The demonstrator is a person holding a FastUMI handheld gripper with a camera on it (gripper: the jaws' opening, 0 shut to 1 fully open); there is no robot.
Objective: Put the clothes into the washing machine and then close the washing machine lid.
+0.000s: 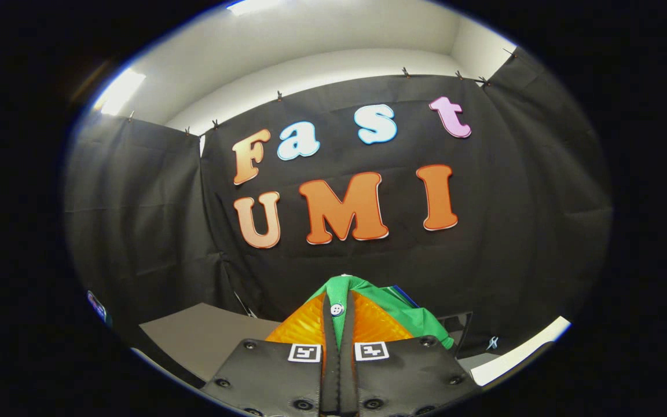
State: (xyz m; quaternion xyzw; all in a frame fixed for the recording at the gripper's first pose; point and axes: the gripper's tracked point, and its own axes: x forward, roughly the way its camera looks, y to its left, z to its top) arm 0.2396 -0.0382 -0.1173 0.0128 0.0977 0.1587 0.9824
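My gripper (338, 315) is held up, facing the booth wall, its two fingers (304, 324) pressed nearly together. A green garment (394, 310) with a white button (337, 310) is pinched between them. The cloth bunches over the fingertips and drapes down to the right of the fingers. A sliver of blue cloth (404, 294) peeks out behind the green fold. The washing machine is hidden from this angle.
Below and left of the fingers lies a flat grey surface (206, 339). A white edge (521, 347) runs low to the right, with a dark frame (461, 330) beside the garment. Black cloth walls close in ahead and on both sides.
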